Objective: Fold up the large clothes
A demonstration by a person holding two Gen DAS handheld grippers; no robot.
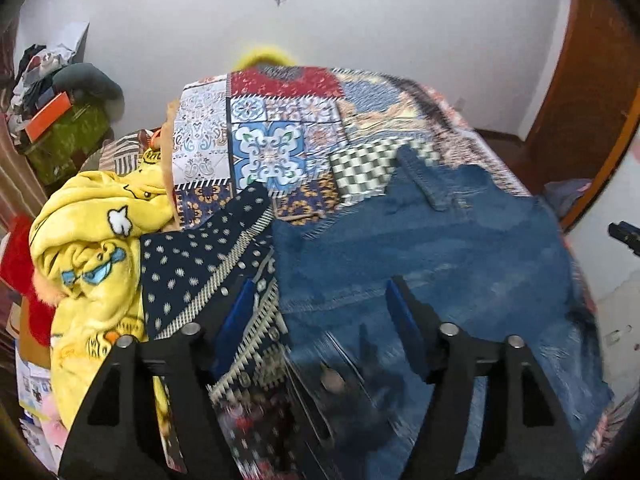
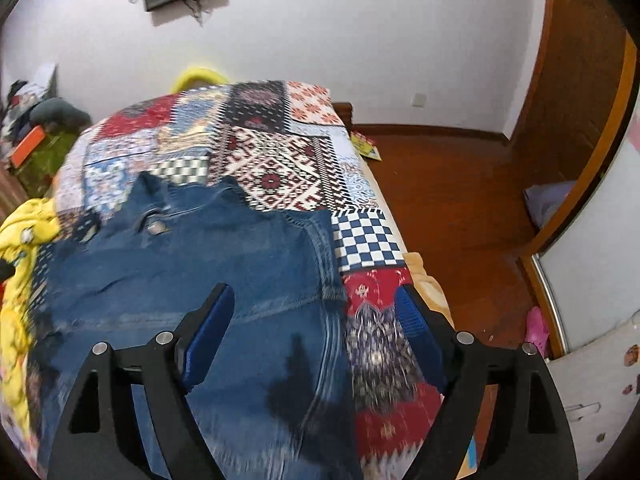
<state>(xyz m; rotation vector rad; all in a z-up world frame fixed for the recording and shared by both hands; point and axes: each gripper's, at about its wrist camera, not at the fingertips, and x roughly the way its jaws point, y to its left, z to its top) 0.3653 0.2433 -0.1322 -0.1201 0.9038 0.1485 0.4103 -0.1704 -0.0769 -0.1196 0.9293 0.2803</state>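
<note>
Denim jeans (image 1: 420,240) lay flat on the bed (image 2: 280,148), heavy and limp; best pinched at a side seam. Left tool (image 1: 320,300) and right tool (image 2: 316,308) both gaped, empty.

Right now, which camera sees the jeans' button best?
The right wrist view: the button shows near the waistband of the jeans, though blurred. In the left wrist view the jeans are visible, but I cannot pick out the button.
</note>
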